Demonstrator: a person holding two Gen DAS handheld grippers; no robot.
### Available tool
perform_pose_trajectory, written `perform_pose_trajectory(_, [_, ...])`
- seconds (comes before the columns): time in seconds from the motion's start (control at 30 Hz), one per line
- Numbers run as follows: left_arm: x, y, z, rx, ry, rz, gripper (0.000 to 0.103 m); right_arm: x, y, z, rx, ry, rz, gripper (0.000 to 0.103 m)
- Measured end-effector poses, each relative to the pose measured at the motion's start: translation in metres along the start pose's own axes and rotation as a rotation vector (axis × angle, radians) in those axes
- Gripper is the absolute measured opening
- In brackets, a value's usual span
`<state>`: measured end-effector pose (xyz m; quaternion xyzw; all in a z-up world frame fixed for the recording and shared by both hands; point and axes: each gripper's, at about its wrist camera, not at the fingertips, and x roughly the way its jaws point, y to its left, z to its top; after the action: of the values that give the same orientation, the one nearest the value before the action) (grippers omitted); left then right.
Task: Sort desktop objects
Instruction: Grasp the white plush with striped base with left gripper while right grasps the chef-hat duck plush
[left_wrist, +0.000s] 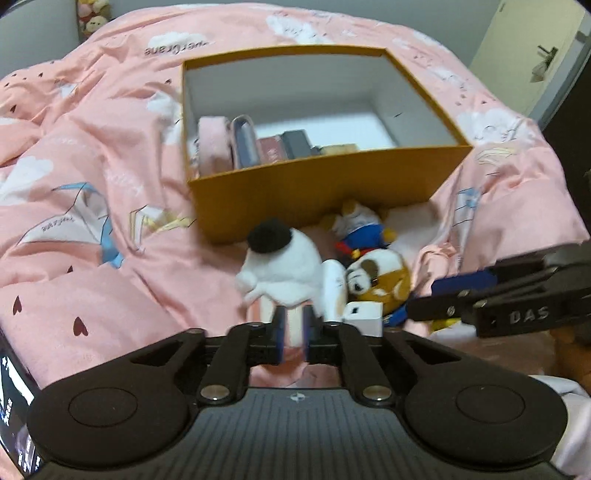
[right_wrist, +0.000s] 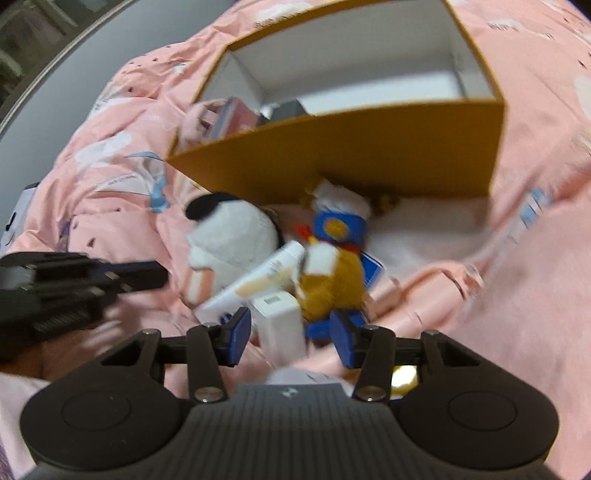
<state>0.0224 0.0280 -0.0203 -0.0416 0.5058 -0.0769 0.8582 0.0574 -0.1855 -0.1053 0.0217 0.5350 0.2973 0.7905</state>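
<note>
A white plush toy (left_wrist: 284, 262) with a black ear lies on the pink quilt in front of an orange box (left_wrist: 317, 192). My left gripper (left_wrist: 293, 325) is shut on the toy's pink-and-white lower end. Beside the plush lie a white tube (left_wrist: 334, 288), a small white block (left_wrist: 364, 317) and a brown plush in blue clothes (left_wrist: 384, 277). In the right wrist view my right gripper (right_wrist: 291, 334) stands open around the white block (right_wrist: 280, 325), with a gap on the block's right side. The brown plush (right_wrist: 332, 284) and the tube (right_wrist: 266, 277) lie just beyond it.
The orange box (right_wrist: 351, 151) has white inner walls and holds several items along its left near side, among them a pink roll (left_wrist: 212, 144). Rumpled pink quilt (left_wrist: 92, 177) surrounds everything. A door (left_wrist: 532, 55) is at the far right. A dark screen (left_wrist: 11, 387) shows at the lower left edge.
</note>
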Motion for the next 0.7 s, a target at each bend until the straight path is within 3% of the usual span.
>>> perform_pose_trajectory(0.17, [0.006, 0.01, 0.003, -0.027, -0.016, -0.005, 0.052, 0.004, 0.006, 0.017, -0.095, -0.046, -0.105, 0.051])
perform_pose_trajectory(0.47, [0.044, 0.024, 0.013, -0.095, 0.062, -0.039, 0.052, 0.041, -0.016, 0.037, -0.017, 0.037, -0.099, 0.055])
perform_pose_trajectory(0.7, [0.063, 0.029, 0.021, -0.119, 0.093, -0.063, 0.063, 0.072, -0.026, 0.041, 0.029, 0.107, -0.084, 0.058])
